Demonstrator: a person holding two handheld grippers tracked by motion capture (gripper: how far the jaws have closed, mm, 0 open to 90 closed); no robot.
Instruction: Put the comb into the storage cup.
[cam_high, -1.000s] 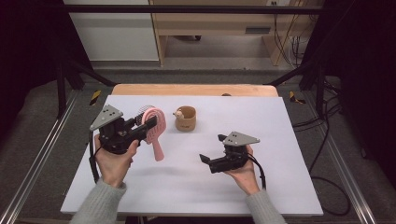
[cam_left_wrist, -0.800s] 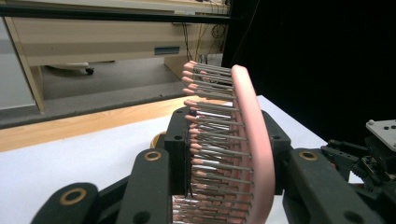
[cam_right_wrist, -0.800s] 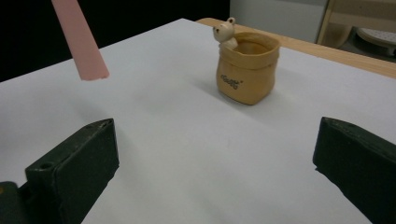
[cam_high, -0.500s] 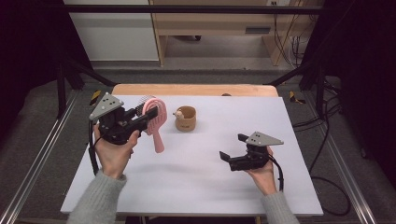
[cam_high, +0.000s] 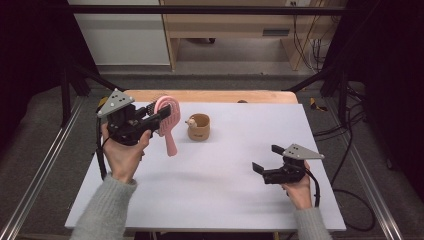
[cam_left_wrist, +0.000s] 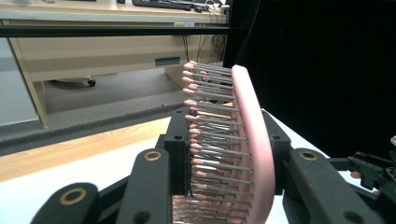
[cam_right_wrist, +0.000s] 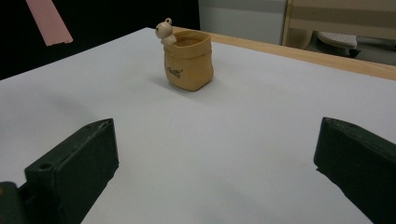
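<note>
A pink hairbrush (cam_high: 170, 140) hangs above the left part of the white table (cam_high: 225, 200), head up and handle pointing down. My left gripper (cam_high: 162, 116) is shut on its head. The left gripper view has the bristles and pink back (cam_left_wrist: 250, 126) clamped between my left gripper's (cam_left_wrist: 226, 140) jaws. A small tan bag-shaped pot (cam_high: 199, 127) with a little figure on its rim stands upright near the table's middle back. At the right front my right gripper (cam_high: 267, 158) is open and holds nothing. In its own view my right gripper (cam_right_wrist: 215, 135) faces the pot (cam_right_wrist: 188, 60), well short of it.
A wooden strip (cam_high: 210, 96) runs along the table's far edge. Metal frame rails (cam_high: 45, 165) flank the table on both sides. Cables (cam_high: 350, 150) lie on the floor at the right. A wooden desk (cam_high: 235, 25) stands beyond the table.
My right gripper has moved to the right across the table, away from the middle. My left gripper has risen a little with the hairbrush still in it.
</note>
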